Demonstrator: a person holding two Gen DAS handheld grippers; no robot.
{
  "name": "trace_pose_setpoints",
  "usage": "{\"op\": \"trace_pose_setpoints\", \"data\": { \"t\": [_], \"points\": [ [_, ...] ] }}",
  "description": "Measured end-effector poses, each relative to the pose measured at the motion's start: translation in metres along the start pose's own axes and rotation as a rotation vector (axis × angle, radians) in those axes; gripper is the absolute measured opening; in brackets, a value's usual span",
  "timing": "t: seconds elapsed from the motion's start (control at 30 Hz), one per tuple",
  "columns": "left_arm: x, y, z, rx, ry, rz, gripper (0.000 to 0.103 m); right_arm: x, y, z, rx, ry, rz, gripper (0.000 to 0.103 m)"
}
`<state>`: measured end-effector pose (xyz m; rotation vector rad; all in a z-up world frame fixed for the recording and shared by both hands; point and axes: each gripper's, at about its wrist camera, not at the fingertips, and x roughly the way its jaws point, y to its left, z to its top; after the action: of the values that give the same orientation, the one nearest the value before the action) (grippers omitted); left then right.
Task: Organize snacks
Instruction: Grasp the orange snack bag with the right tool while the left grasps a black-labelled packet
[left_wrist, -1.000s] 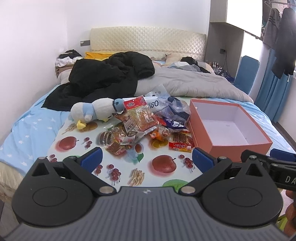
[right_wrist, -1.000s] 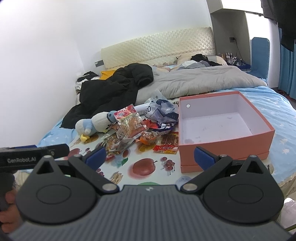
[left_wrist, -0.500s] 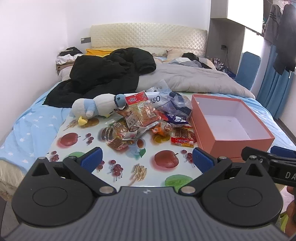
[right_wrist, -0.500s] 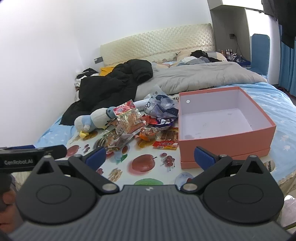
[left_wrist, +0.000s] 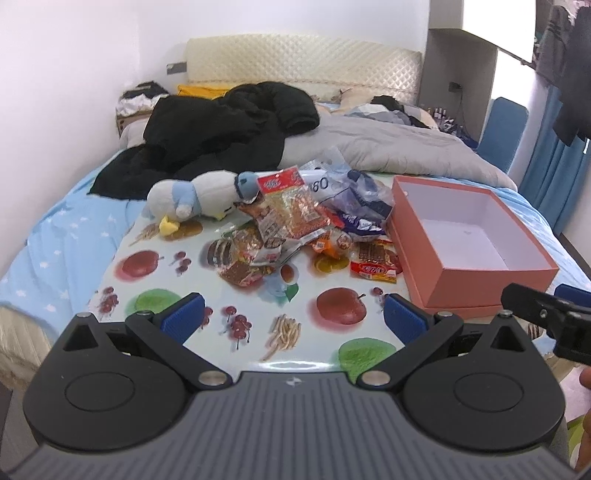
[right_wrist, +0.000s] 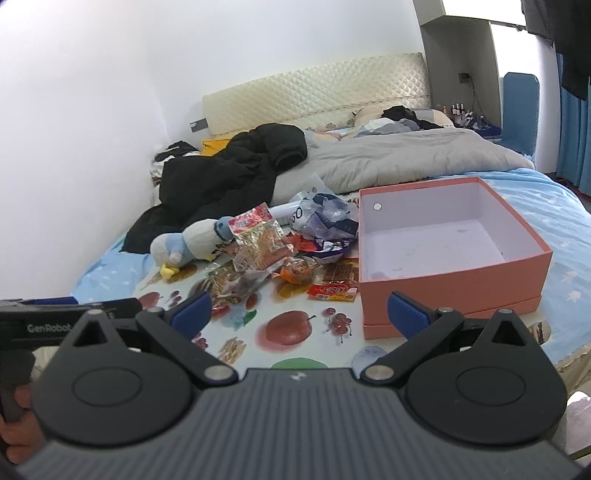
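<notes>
nothing has been sorted yet, by the look of it: the snack pile (left_wrist: 306, 236) lies loose on the fruit-printed worktop (left_wrist: 147, 295) at the foot of the bed (left_wrist: 55, 240), and the pink box (left_wrist: 476, 291) just to its right is bare inside

going left to right: a plush toy (left_wrist: 195, 201) lies at the far left of the heap, its head touching a tall clear packet with a red header (left_wrist: 291, 206); near that, a brown foil packet (left_wrist: 240, 258); then an orange wrapper (left_wrist: 332, 243), a crumpled blue-and-clear bag (left_wrist: 362, 206) behind it, and a flat red-and-yellow packet (left_wrist: 375, 264) lying just beside the box's near left corner

the left tongs (left_wrist: 291, 317) hang near the front edge of the worktop, spread wide and holding nothing; the right tongs (right_wrist: 299, 314) are likewise spread and bare, aimed at the gap between pile and box

my reading is that this is the approach before a first pick. the next move calls for carrying one pair of tongs forward and down onto a single packet, the flat red-and-yellow one being the easiest since it lies alone and closest to the box, then pinching an edge without dragging its neighbours

writing: "GenRobot" on the left tool's body seen in the right view, and digits like "80" on a white wrapper (left_wrist: 321, 184) at the far side; the packet headers carry print too small to read
</notes>
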<state>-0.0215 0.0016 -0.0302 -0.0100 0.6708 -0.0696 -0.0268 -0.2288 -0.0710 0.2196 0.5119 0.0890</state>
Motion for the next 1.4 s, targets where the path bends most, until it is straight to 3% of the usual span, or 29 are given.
{"op": "trace_pose_setpoints", "data": {
  "t": [0.3, 0.7, 0.8, 1.07, 1.4],
  "points": [
    [0.052, 0.017, -0.005, -0.020, 0.036, -0.025, 0.103, 0.037, 0.001, -0.010, -0.023, 0.070, 0.071, 0.103],
    [0.147, 0.052, 0.004, -0.091, 0.056, -0.039, 0.103, 0.118, 0.022, -0.015, -0.155, 0.099, 0.104, 0.091],
    [0.174, 0.061, 0.006, -0.104, 0.063, -0.054, 0.102, 0.140, 0.024, -0.016, -0.185, 0.099, 0.105, 0.081],
    [0.246, 0.070, 0.022, -0.101, 0.108, -0.104, 0.091, 0.206, 0.023, -0.020, -0.204, 0.125, 0.100, 0.082],
    [0.316, 0.070, 0.039, -0.085, 0.135, -0.155, 0.089, 0.285, 0.021, -0.011, -0.178, 0.136, 0.054, 0.082]
  ]
}}
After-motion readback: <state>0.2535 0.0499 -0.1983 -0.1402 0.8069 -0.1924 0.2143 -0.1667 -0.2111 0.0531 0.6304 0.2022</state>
